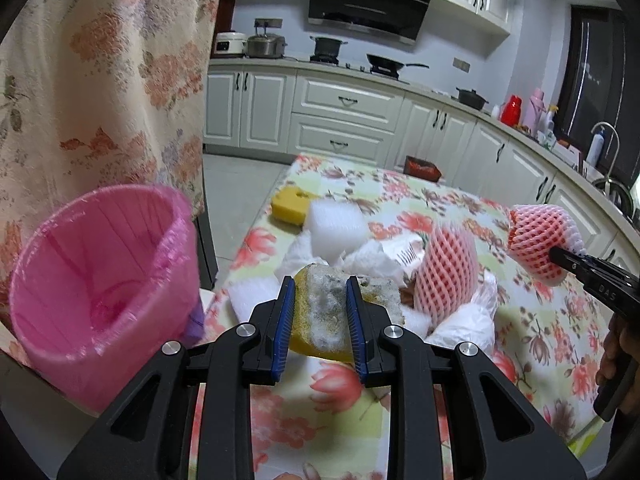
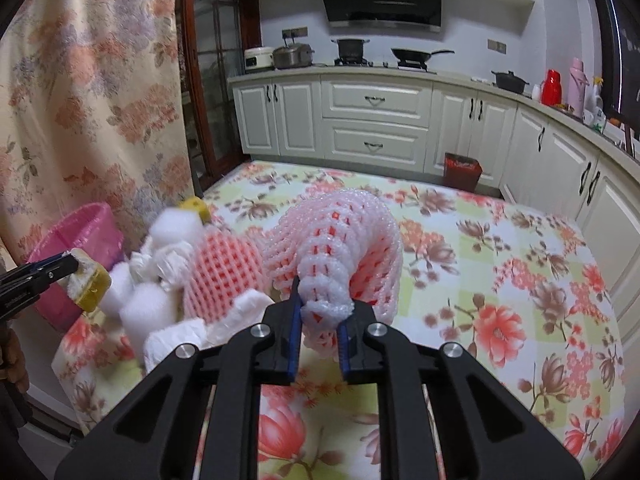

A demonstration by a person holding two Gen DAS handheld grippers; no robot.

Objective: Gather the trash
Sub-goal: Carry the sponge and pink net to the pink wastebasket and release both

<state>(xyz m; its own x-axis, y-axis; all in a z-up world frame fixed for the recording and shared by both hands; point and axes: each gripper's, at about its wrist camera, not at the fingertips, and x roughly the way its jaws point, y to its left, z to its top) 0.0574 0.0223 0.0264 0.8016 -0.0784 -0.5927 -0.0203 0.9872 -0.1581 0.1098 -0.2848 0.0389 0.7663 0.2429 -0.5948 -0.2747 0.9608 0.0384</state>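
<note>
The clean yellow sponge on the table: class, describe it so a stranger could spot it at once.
Start at the floral tablecloth and go to its far left corner, past the heap of white foam. There the clean yellow sponge lies flat beside a white foam block. Unlike the grimy sponge clamped in the left gripper, nothing holds it.

The left gripper (image 1: 320,300) is showing matte black linkage arms, round silver screws and blue ribbed pads on its fingers (image 1: 285,320). The right gripper (image 2: 323,314) is wearing the same black, silver and blue.
</note>
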